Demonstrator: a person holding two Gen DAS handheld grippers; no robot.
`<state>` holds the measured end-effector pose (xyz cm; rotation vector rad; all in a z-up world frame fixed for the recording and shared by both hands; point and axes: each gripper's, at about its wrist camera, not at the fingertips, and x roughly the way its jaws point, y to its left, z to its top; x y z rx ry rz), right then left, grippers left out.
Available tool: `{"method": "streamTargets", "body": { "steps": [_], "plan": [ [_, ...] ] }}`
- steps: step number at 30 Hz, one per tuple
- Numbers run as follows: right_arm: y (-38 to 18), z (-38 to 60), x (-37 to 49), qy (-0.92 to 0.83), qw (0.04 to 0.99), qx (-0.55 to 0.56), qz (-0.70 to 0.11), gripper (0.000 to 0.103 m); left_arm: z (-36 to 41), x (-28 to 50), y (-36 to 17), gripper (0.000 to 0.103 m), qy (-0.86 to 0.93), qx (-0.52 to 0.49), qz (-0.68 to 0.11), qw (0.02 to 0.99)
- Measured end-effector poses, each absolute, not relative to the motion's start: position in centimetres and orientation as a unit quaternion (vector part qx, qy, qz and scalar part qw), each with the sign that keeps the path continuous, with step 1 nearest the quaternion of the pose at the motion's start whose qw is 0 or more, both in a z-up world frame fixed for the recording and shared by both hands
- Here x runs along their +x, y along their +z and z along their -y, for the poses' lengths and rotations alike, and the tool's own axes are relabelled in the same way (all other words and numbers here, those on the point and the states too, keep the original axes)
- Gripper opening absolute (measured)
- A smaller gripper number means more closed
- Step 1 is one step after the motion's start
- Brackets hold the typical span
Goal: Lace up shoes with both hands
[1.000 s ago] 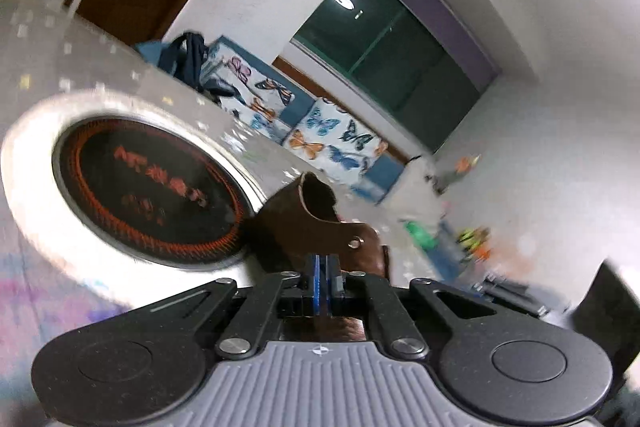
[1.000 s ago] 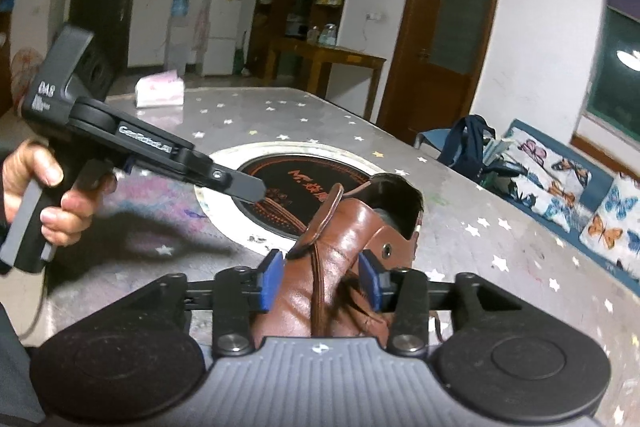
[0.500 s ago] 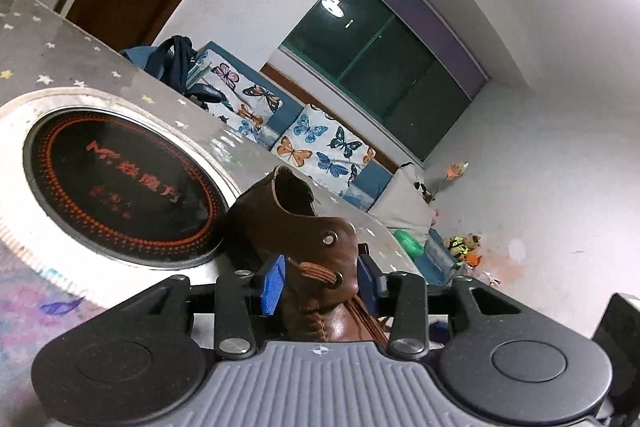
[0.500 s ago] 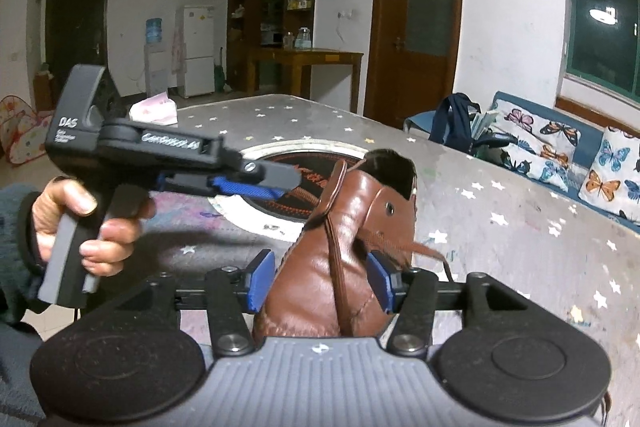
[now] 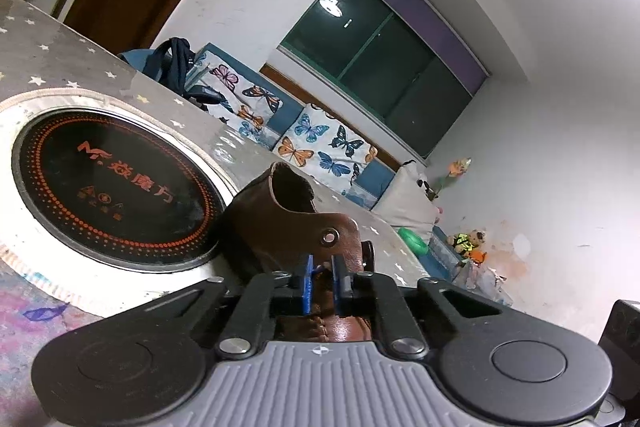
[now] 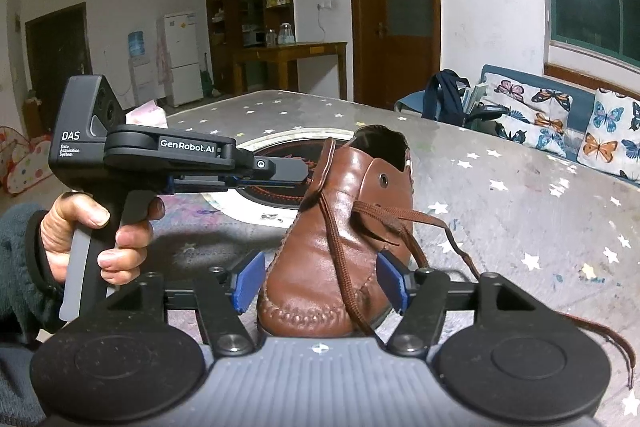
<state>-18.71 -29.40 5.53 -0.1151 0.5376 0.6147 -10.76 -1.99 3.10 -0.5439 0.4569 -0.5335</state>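
Shoe (image 6: 344, 227) stands between open right tongs (image 6: 320, 281), touching neither.

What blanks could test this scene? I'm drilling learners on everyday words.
The shoe is ___ leather. The right tool stands ___ around its toe. The left tool pinches the ___. The cushions show ___.
Missing: brown; open; lace; butterflies.
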Motion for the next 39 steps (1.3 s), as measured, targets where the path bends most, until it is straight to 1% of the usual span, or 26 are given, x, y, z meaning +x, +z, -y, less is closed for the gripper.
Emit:
{"method": "streamTargets", "body": {
  "steps": [4, 7, 11, 21, 22, 24, 29, 31, 34, 36, 39],
  "plan": [
    [5.6, 29.4, -18.7, 0.295, 0.918, -0.049, -0.262, 0.063, 2.3, -10.9, 3.4, 0.004, -0.247, -0.243, -0.221, 0.911],
    [5.6, 29.3, -18.6, 0.289, 0.919, -0.046, -0.264, 0.064, 2.2, -11.3, 3.8, 0.004, -0.234, -0.229, -0.218, 0.919],
    [5.7, 29.2, -18.6, 0.284, 0.921, -0.045, -0.261, 0.071, 1.7, -12.3, 4.4, 0.003, -0.217, -0.21, -0.209, 0.93],
    [5.8, 28.9, -18.9, 0.278, 0.925, -0.045, -0.256, 0.073, 0.0, -15.1, 6.2, 0.003, -0.16, -0.165, -0.177, 0.957],
    [5.8, 28.9, -18.9, 0.277, 0.925, -0.046, -0.256, 0.074, -0.3, -15.4, 6.4, 0.003, -0.154, -0.162, -0.173, 0.959],
    [5.8, 28.8, -18.8, 0.273, 0.926, -0.047, -0.256, 0.081, -1.1, -16.2, 7.0, 0.003, -0.143, -0.16, -0.163, 0.963],
    [6.0, 28.7, -18.6, 0.263, 0.929, -0.042, -0.258, 0.082, -2.8, -18.6, 8.4, 0.003, -0.106, -0.141, -0.136, 0.975],
    [6.0, 28.7, -18.5, 0.261, 0.929, -0.038, -0.259, 0.086, -3.6, -19.4, 8.9, 0.003, -0.092, -0.14, -0.129, 0.977],
    [6.0, 28.5, -18.6, 0.26, 0.93, -0.041, -0.257, 0.088, -4.9, -20.4, 9.5, 0.003, -0.069, -0.141, -0.119, 0.98],
    [6.1, 28.4, -18.7, 0.259, 0.93, -0.043, -0.255, 0.091, -5.7, -20.9, 9.9, 0.003, -0.052, -0.141, -0.112, 0.982],
    [6.3, 28.2, -18.9, 0.259, 0.931, -0.047, -0.252, 0.091, -6.6, -21.8, 10.3, 0.003, -0.028, -0.136, -0.102, 0.985]
  ]
}}
